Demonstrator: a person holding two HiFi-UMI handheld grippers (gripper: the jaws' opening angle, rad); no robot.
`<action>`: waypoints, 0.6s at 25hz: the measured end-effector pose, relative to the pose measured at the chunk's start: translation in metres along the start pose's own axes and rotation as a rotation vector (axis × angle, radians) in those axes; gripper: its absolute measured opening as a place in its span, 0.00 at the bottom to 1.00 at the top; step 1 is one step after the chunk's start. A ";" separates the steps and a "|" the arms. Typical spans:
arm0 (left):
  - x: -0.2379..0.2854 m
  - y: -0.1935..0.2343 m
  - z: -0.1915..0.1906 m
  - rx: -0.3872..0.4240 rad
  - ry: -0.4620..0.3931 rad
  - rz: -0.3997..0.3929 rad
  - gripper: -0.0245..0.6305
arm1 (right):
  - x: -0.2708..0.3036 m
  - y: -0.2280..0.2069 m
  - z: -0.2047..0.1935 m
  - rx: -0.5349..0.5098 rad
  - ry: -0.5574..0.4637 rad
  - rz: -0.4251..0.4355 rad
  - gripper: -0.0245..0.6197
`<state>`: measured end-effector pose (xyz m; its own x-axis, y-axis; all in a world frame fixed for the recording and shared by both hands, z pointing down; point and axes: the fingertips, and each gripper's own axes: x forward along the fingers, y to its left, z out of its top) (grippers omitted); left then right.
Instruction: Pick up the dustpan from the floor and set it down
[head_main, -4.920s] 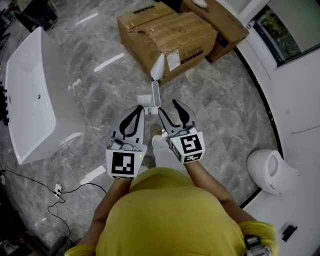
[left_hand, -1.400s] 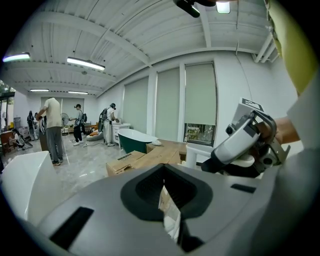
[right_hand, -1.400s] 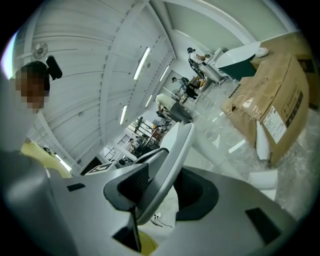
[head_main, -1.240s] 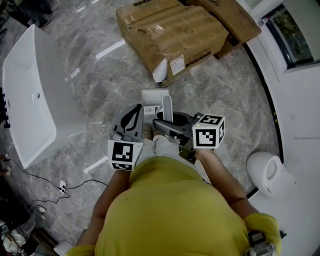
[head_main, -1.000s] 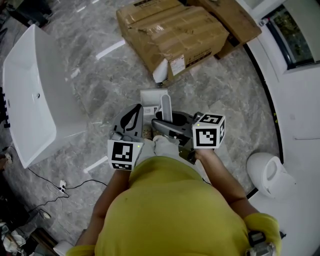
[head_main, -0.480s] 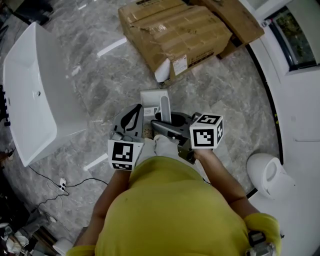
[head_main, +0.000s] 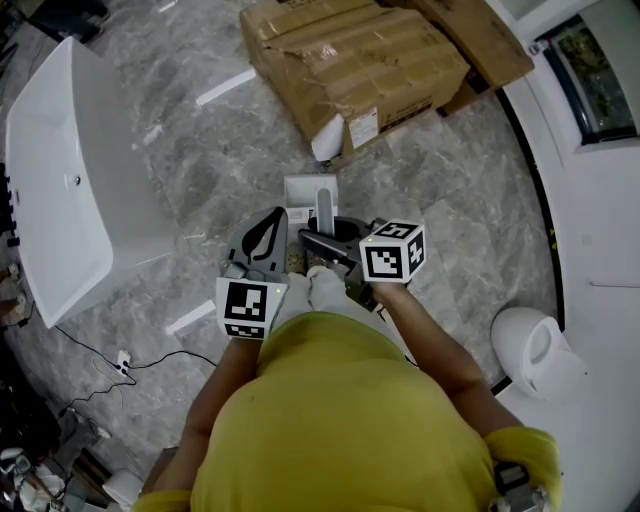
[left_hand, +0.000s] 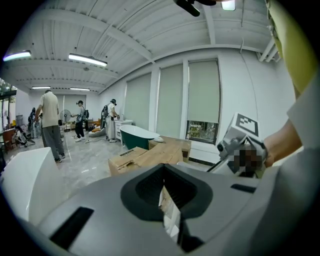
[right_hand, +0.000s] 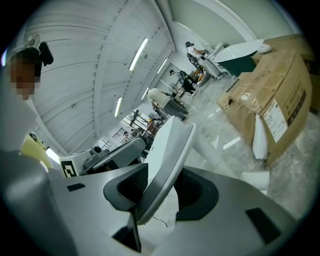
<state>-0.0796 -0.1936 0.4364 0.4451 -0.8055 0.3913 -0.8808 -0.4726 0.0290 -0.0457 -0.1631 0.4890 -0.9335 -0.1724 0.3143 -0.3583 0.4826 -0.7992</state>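
The white dustpan (head_main: 308, 190) hangs low over the grey marble floor in front of my feet, its handle (head_main: 325, 212) rising toward me. My right gripper (head_main: 328, 237) reaches in from the right and is shut on that handle. In the right gripper view the handle (right_hand: 167, 160) runs slanted between the jaws of the right gripper (right_hand: 160, 187), and the pan (right_hand: 255, 179) shows at lower right. My left gripper (head_main: 272, 222) hovers just left of the dustpan, shut with nothing in it. In the left gripper view the left gripper (left_hand: 169, 212) shows only a thin slit.
A large torn cardboard box (head_main: 350, 60) lies just beyond the dustpan. A white bathtub (head_main: 70, 170) stands to the left and a toilet (head_main: 535, 345) at the right. A cable and socket strip (head_main: 120, 360) lie lower left. People (left_hand: 50, 125) stand far off.
My right gripper has sunk and shifted a little left with the dustpan handle in it. The left gripper has stayed put.
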 end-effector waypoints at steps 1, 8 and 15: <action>0.001 0.000 0.000 -0.001 0.002 0.001 0.04 | 0.002 -0.006 -0.001 0.001 -0.001 -0.005 0.30; 0.003 0.003 -0.004 -0.008 0.014 0.011 0.04 | 0.010 -0.047 -0.002 0.014 0.010 -0.033 0.30; -0.001 0.009 -0.007 -0.019 0.019 0.018 0.04 | 0.022 -0.078 -0.006 0.026 0.040 -0.073 0.29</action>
<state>-0.0890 -0.1944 0.4424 0.4261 -0.8069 0.4091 -0.8916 -0.4510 0.0391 -0.0383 -0.1997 0.5614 -0.9036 -0.1715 0.3926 -0.4265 0.4475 -0.7860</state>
